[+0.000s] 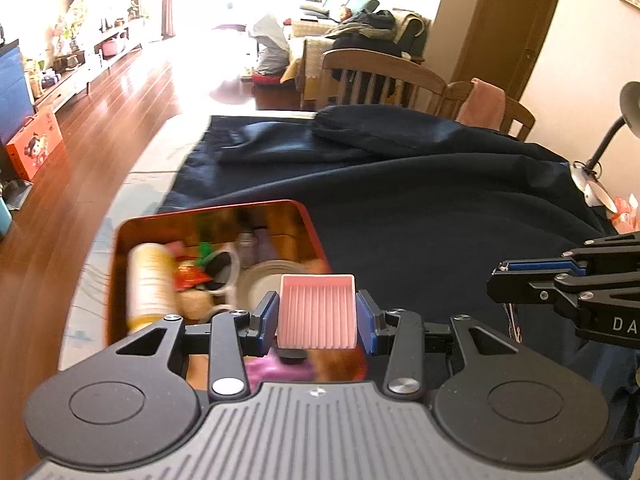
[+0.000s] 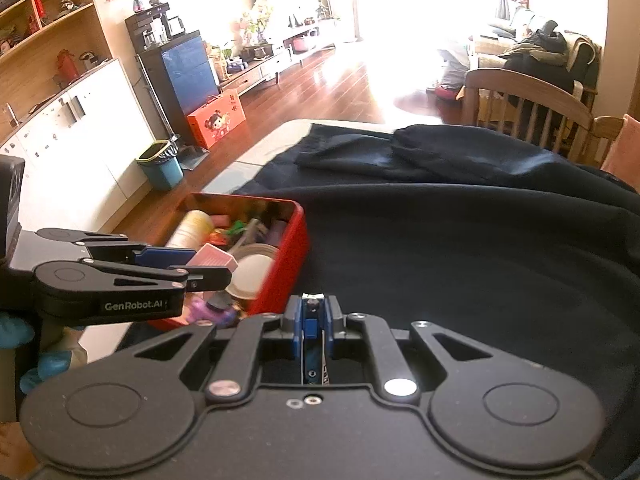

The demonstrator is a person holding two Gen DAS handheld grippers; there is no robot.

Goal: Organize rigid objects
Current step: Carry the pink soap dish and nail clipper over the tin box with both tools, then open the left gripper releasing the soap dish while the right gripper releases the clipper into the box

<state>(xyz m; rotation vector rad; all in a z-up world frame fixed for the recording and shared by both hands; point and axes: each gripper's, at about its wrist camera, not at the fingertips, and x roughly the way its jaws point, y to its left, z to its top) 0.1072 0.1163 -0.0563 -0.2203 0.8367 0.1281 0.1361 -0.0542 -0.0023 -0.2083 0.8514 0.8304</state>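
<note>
Two wrist fisheyes, both facing across the dark-cloth table toward the bright living room.

The left wrist view looks down close over the shiny red rectangular metal tin [image 1: 312, 224] at 11 o'clock. The right wrist view sits further right and back, with that tin [image 2: 294, 240] at 10 o'clock. Both share the tin, the dark navy cloth [image 1: 440, 200] and the curved-back wooden chair [image 2: 528, 92].

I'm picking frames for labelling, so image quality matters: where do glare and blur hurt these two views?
Left wrist view: the windows blow out to white, the red tin and its contents smear with motion blur, while the pink ridged tray in the left gripper stays sharp. Right wrist view: the same window glare washes the floor; the right gripper is crisp, the tin softer.
</note>
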